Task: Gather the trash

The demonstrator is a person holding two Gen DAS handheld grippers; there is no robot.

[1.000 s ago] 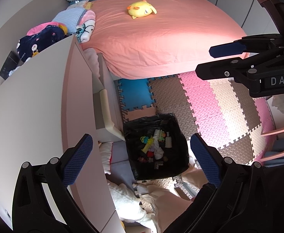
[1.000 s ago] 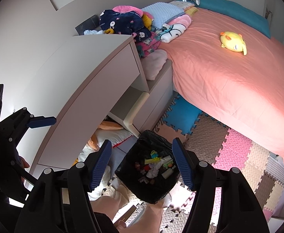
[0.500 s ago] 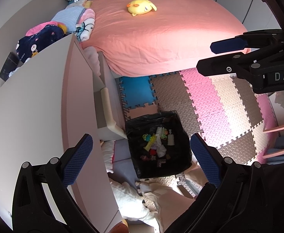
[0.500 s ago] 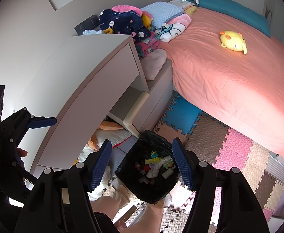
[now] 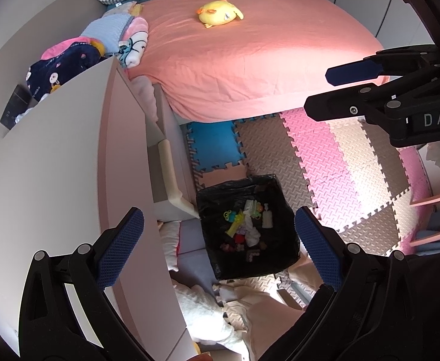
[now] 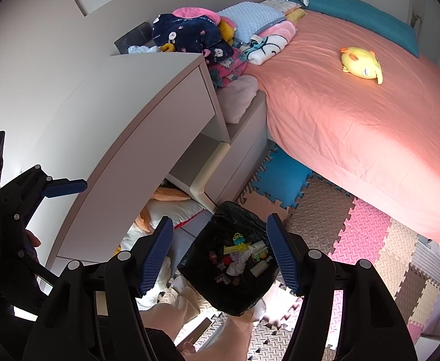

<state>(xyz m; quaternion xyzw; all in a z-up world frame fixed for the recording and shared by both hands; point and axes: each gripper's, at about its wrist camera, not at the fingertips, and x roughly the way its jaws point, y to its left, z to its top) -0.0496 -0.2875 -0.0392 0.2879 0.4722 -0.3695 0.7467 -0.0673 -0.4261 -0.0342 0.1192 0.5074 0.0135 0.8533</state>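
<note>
Both claws stand wide apart and hold nothing. The left claw (image 5: pixel 220 249) hangs above the black-lined trash bin (image 5: pixel 247 225), which sits on the foam floor mat (image 5: pixel 334 162) between the white tabletop (image 5: pixel 48 162) and the bed (image 5: pixel 250 54); neither blue pad touches anything. The right claw (image 6: pixel 220 255) is likewise spread over the same bin (image 6: pixel 232 258), its pads framing the bin's opening with nothing between them. Inside the bin lies a heap of trash (image 5: pixel 247 225): small colourful toys, crumpled white tissue and a small white bottle. The left wrist view alone shows the right claw from the side at the right edge, a pink chair (image 5: pixel 433 210) and something white and crumpled below that claw. The right wrist view alone shows the orange cloth (image 6: pixel 168 194) under the tabletop and the left claw's pad (image 6: pixel 65 187) over the tabletop's edge. Both views show the yellow plush toy (image 6: pixel 361 64) on the bed.
</note>
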